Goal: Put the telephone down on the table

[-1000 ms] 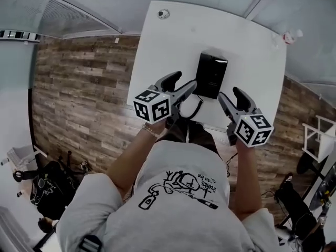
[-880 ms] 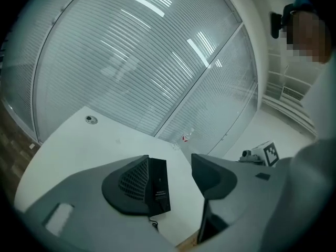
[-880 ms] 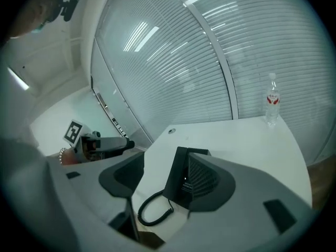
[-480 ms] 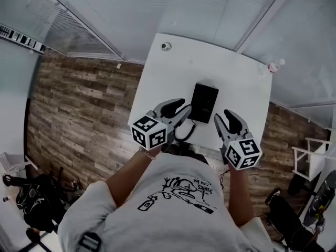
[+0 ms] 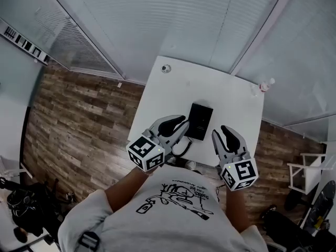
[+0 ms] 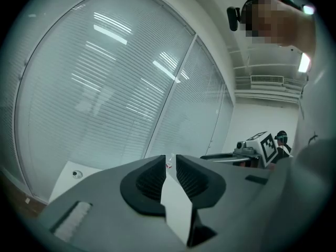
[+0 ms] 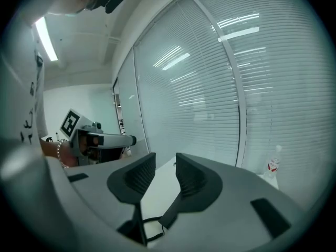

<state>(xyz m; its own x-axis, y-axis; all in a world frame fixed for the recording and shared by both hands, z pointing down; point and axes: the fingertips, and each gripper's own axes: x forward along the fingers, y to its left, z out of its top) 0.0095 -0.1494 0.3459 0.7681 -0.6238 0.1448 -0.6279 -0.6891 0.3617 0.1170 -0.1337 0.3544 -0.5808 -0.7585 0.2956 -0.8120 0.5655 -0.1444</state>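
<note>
Both grippers have come up off the tabletop (image 5: pixel 231 96) since a second ago, and their jaws, wide then, are much narrower. Telephone (image 5: pixel 199 121) is down: black, lying flat on the white tabletop near the person's edge, nothing touching it. Its cord (image 5: pixel 181 147) loops off the near end toward the tabletop edge. Left gripper (image 5: pixel 180 126) hangs just left of the telephone, raised and apart from it. Its jaws are closing, down to a narrow slit in the left gripper view, with nothing between them. Right gripper (image 5: pixel 224 133) hangs to the right of the telephone with a clear gap to it. Its jaws are closing too, gap a bit wider than the left's and nothing between them. Only tabletop and a bit of cord show below through that gap. Both grippers point roughly level at the blinds (image 5: pixel 173 20) behind the tabletop. Small round fitting (image 5: pixel 166 68) sits near the far left corner. Small bottle (image 5: pixel 266 84) with a red label stands at the far right corner. Both are well apart from the telephone. Wood-plank floor (image 5: pixel 79 114) lies left of the tabletop.
</note>
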